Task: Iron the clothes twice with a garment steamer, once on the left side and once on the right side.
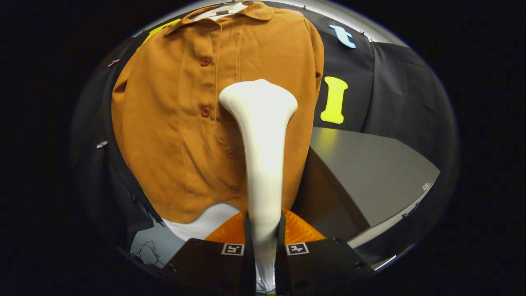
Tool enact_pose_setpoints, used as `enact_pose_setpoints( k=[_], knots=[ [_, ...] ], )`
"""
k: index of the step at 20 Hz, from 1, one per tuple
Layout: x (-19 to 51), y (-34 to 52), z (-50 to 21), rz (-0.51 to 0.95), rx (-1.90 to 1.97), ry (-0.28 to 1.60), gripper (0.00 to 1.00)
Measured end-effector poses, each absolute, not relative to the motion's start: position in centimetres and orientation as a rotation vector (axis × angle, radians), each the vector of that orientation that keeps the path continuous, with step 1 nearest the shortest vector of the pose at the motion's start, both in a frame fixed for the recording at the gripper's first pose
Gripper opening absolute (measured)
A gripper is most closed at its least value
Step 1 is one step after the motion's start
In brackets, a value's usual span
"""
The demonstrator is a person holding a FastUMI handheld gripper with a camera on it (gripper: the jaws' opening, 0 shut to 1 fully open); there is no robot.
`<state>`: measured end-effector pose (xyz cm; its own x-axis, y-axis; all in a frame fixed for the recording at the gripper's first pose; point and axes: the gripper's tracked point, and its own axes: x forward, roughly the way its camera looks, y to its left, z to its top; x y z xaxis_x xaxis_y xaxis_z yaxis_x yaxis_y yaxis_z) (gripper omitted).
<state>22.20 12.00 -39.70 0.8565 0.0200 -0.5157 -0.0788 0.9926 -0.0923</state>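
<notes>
An orange-brown button shirt (172, 123) hangs from a hanger (222, 9) in front of the booth wall. My gripper (264, 242) is shut on the handle of a white garment steamer (261, 152), which stands up between the fingers. The steamer's wide head (258, 98) rests against the shirt's right half, just right of the button row (205, 111), at about mid-chest height. The shirt's hem ends a little ahead of the fingers. A white garment (209, 224) shows below the hem.
A grey table (370, 172) stands to the right of the shirt, its near edge running toward the fingers. Black cloth (394, 82) covers the wall behind. Some cables (148, 250) lie on the pale floor at the lower left.
</notes>
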Motion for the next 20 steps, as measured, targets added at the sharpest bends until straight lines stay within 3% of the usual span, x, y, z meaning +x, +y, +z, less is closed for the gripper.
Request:
enact_pose_setpoints(
  k=[11,20],
  knots=[
    [17.1,12.3,-42.7,0.045,-0.076,0.709,0.22],
    [13.3,12.1,-41.2,0.072,-0.055,0.730,0.22]
  ],
)
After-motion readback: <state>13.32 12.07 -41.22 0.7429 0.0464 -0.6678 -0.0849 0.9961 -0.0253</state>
